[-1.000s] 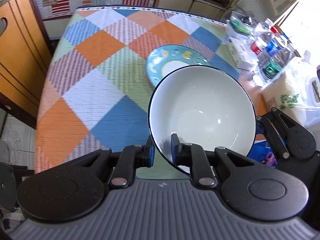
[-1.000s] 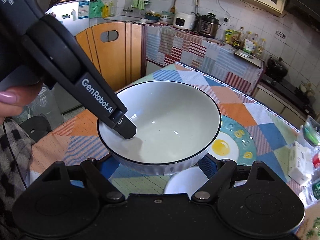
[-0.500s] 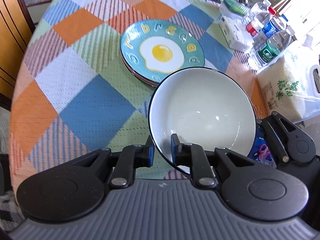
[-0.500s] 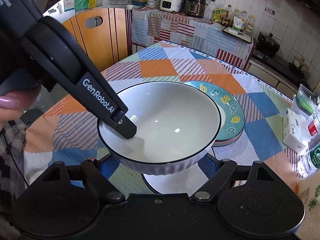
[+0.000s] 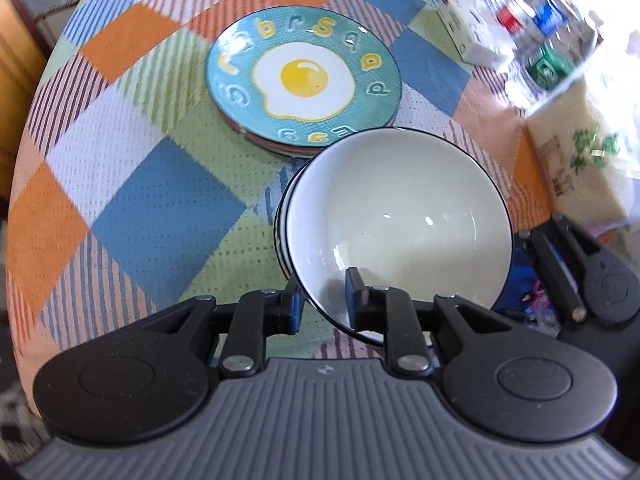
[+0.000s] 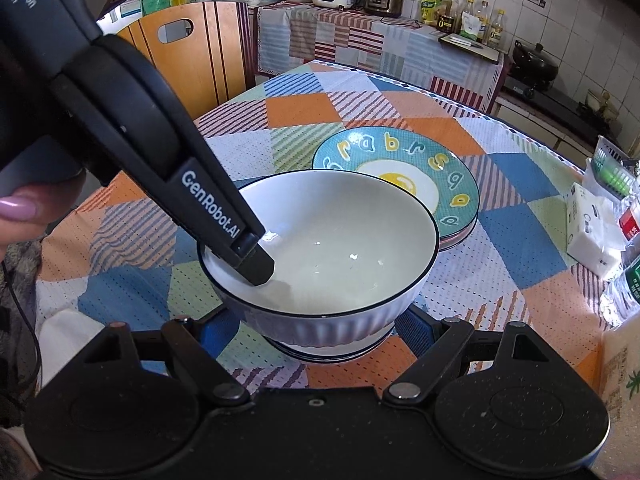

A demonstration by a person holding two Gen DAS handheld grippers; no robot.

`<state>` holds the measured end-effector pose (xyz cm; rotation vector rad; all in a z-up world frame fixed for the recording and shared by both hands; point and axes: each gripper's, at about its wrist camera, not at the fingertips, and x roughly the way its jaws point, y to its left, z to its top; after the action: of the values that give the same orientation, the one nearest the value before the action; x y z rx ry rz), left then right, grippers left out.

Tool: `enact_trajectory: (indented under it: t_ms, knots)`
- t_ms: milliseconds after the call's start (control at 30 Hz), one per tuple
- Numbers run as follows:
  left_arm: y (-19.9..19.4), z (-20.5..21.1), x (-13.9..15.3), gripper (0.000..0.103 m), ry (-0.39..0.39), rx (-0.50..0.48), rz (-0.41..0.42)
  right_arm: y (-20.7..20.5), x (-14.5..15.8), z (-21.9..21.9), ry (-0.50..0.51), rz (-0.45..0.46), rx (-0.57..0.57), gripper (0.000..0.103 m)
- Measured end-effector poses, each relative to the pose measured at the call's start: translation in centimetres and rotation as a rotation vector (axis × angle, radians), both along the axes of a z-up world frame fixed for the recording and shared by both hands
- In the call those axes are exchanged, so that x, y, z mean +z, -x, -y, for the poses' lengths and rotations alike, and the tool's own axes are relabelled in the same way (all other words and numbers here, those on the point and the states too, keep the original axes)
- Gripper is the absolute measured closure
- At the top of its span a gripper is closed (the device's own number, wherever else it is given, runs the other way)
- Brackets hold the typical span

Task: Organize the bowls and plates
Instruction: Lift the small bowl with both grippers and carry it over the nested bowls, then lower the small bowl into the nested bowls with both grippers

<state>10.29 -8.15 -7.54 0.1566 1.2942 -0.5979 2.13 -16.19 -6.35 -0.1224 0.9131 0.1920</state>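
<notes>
My left gripper (image 5: 322,300) is shut on the near rim of a white bowl with a dark rim (image 5: 400,224), one finger inside and one outside. The bowl sits low, nested over another white bowl whose rim (image 5: 280,232) shows beneath it. In the right wrist view the same bowl (image 6: 340,248) lies between the spread fingers of my right gripper (image 6: 308,332), which is open around its ribbed wall; the lower bowl's rim (image 6: 328,354) shows under it. A teal plate with a fried-egg picture (image 5: 304,80) tops a stack of plates just behind the bowls.
The round table has a chequered cloth (image 5: 160,208). Water bottles (image 5: 540,20), a white box (image 5: 468,28) and a bag of rice (image 5: 580,168) stand at the right. A wooden chair (image 6: 188,64) stands beyond the table's far left edge.
The bowl held in my left gripper has come down towards the table and now sits over the second bowl beside the plate stack. My right gripper stays spread around it.
</notes>
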Motion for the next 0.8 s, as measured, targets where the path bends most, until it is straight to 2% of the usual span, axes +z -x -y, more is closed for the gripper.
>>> enact_trajectory:
  t_ms: [167, 333, 700, 800]
  knots:
    - [-0.4, 0.6, -0.2, 0.082, -0.033, -0.011, -0.017, -0.4, -0.7, 0.2, 0.011, -0.01, 0.016, 0.015]
    - [-0.2, 1.0, -0.3, 0.076, -0.032, -0.015, -0.032, -0.4, -1.0, 0.4, 0.022, -0.021, 0.021, 0.015]
    - [-1.1, -0.3, -0.5, 0.074, 0.006, 0.044, -0.059, -0.5, -1.5, 1.3, -0.038, -0.056, 0.017, 0.015]
    - [-1.6, -1.3, -0.6, 0.074, 0.043, 0.065, -0.065, -0.2, -1.6, 0.9, -0.012, -0.03, 0.033, 0.013]
